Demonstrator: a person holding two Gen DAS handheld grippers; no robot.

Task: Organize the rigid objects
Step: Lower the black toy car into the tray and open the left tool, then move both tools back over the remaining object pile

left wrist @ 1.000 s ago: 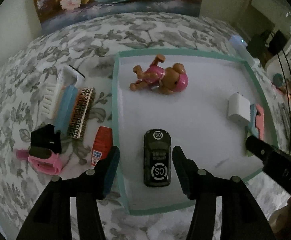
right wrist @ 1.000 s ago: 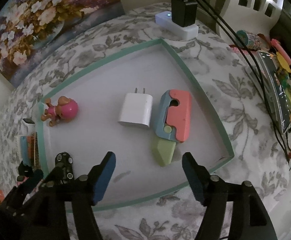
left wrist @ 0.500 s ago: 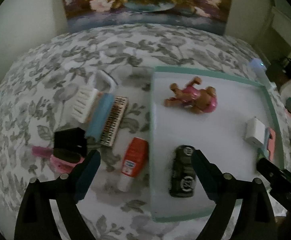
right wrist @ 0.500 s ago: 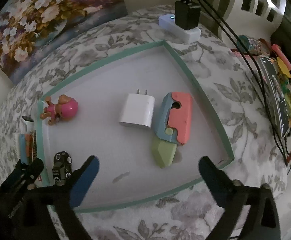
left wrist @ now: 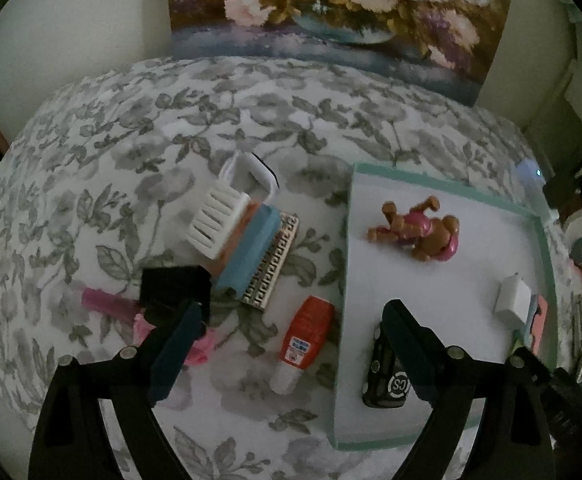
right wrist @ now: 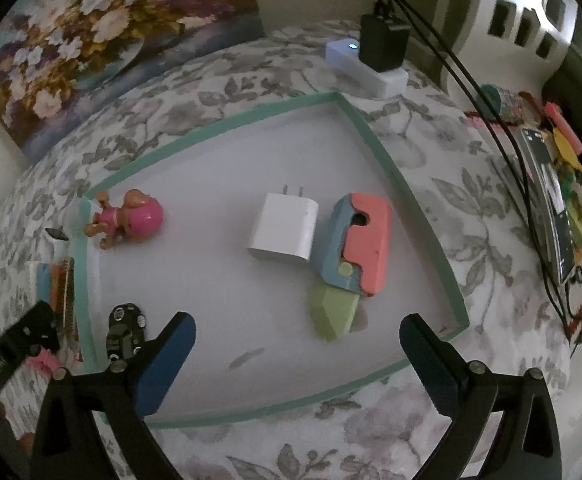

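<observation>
A white tray with a teal rim (left wrist: 342, 280) (right wrist: 387, 160) lies on the floral bedspread. In it lie a black toy car (left wrist: 387, 380) (right wrist: 125, 330), a pink dog figure (left wrist: 423, 232) (right wrist: 131, 218), a white charger (right wrist: 285, 226) (left wrist: 513, 300) and a toy knife (right wrist: 355, 256). My left gripper (left wrist: 291, 354) is open and empty above an orange tube (left wrist: 305, 334) left of the tray. My right gripper (right wrist: 297, 360) is open and empty over the tray's near edge.
Left of the tray lie a white comb (left wrist: 217, 220), a blue bar (left wrist: 249, 254), a patterned box (left wrist: 271, 270), a black box (left wrist: 173, 292) and a pink item (left wrist: 107, 304). A power strip with a black plug (right wrist: 371, 60) and cables (right wrist: 491, 112) sit right.
My left gripper has let go of the black car, opened wide and moved left and back. My right gripper has opened wider and drawn back a little.
</observation>
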